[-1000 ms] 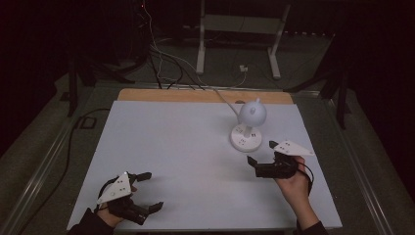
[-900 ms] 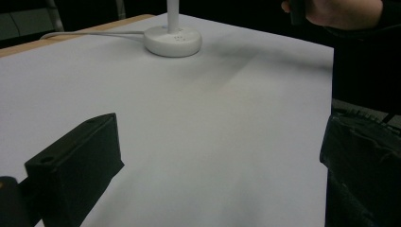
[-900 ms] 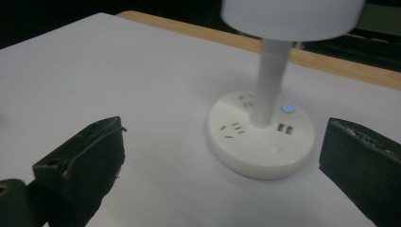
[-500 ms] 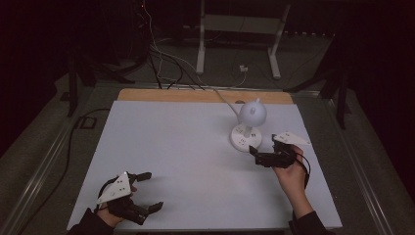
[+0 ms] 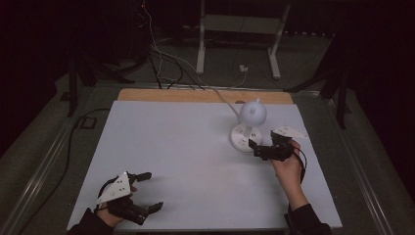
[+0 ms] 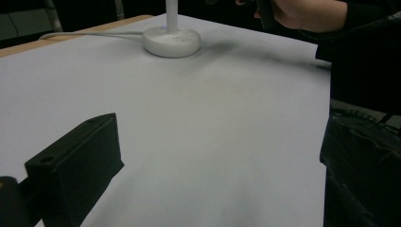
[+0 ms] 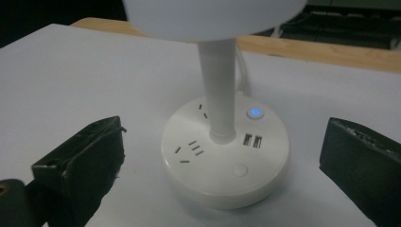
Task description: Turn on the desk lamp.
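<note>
While left tongs (image 5: 147,192) gape idle, lamp base (image 7: 225,158) sits between spread right tongs (image 7: 222,163).

1. White desk lamp (image 5: 248,126) w/ round base, approx 2 o'clock on table; blue-lit button (image 7: 255,112), USB ports (image 7: 253,140) & sockets on base.
2. White table sheet (image 5: 186,161), wooden edge (image 5: 161,95) at 12.
3. Cables (image 5: 161,58) on floor, 11–12.
4. White stand legs (image 5: 238,36) at 12.

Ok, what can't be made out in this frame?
- Lamp head: cut off by the top edge in the right gripper view.
- Socket markings on the base: too small in the high view.
- Lamp cord's far end: lost among dark floor cables.
- Right gripper fingertips: too dark against the base, high view.
</note>
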Tool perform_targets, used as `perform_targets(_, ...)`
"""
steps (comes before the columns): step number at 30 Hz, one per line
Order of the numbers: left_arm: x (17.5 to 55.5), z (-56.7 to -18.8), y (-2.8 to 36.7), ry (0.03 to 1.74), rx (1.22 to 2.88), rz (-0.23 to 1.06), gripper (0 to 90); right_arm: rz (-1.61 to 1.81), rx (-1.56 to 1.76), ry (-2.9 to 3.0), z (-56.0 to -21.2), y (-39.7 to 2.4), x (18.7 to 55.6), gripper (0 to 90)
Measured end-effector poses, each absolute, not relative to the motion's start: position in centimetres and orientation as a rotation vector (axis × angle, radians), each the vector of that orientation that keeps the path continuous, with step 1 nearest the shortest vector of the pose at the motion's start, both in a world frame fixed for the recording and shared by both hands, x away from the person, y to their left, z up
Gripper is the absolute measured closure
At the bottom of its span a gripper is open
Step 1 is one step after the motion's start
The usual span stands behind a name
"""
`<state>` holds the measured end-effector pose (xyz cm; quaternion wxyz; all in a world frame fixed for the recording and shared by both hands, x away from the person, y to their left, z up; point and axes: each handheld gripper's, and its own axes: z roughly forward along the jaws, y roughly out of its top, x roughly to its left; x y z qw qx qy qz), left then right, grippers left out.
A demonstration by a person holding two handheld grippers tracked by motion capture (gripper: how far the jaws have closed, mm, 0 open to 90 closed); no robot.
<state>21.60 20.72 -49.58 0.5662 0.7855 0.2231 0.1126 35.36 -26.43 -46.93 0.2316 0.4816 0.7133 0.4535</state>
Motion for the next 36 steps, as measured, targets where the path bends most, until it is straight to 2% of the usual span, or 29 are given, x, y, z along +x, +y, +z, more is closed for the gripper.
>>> perform_targets(6, 21.6, -49.6, 20.7, 0.525, 1.849, 0.264, 0.3, 1.223, 1.347, 1.957, -47.3, -26.5, 35.9, 0.3)
perform_targets(8, 21.6, -49.6, 20.7, 0.525, 1.850, 0.265, 0.3, 1.196, 1.370, 1.958, -47.5, -26.4, 36.1, 4.6)
perform_targets(12, 21.6, -49.6, 20.7, 0.527, 1.848, 0.263, 0.3, 1.156, 1.381, 1.962, -47.7, -26.3, 36.3, 7.3)
perform_targets(13, 21.6, -49.6, 20.7, 0.526, 1.850, 0.264, 0.3, 1.141, 1.406, 1.946, -47.7, -26.2, 36.4, 11.9)
perform_targets(18, 21.6, -49.6, 20.7, 0.527, 1.849, 0.262, 0.3, 1.110, 1.442, 1.924, -47.7, -25.9, 36.5, 19.6)
perform_targets(20, 21.6, -49.6, 20.7, 0.527, 1.852, 0.263, 0.3, 1.110, 1.459, 1.917, -47.7, -25.9, 36.5, 26.5)
perform_targets(21, 21.6, -49.6, 20.7, 0.526, 1.851, 0.264, 0.3, 1.096, 1.462, 1.912, -47.7, -25.8, 36.5, 35.6)
perform_targets(23, 21.6, -49.6, 20.7, 0.529, 1.846, 0.262, 0.3, 1.086, 1.464, 1.911, -47.7, -25.8, 36.5, 37.9)
perform_targets(24, 21.6, -49.6, 20.7, 0.530, 1.848, 0.262, 0.3, 1.086, 1.480, 1.909, -47.6, -25.8, 36.5, 46.1)
perform_targets(25, 21.6, -49.6, 20.7, 0.529, 1.850, 0.263, 0.3, 1.086, 1.480, 1.909, -47.6, -25.8, 36.5, 46.1)
perform_targets(29, 21.6, -49.6, 20.7, 0.530, 1.848, 0.260, 0.3, 1.062, 1.513, 1.891, -47.6, -25.9, 36.6, 66.0)
perform_targets(33, 21.6, -49.6, 20.7, 0.531, 1.848, 0.261, 0.3, 1.036, 1.514, 1.893, -47.7, -25.9, 36.7, 71.2)
perform_targets(36, 21.6, -49.6, 20.7, 0.531, 1.850, 0.260, 0.3, 1.002, 1.492, 1.914, -47.7, -25.7, 36.7, 82.2)
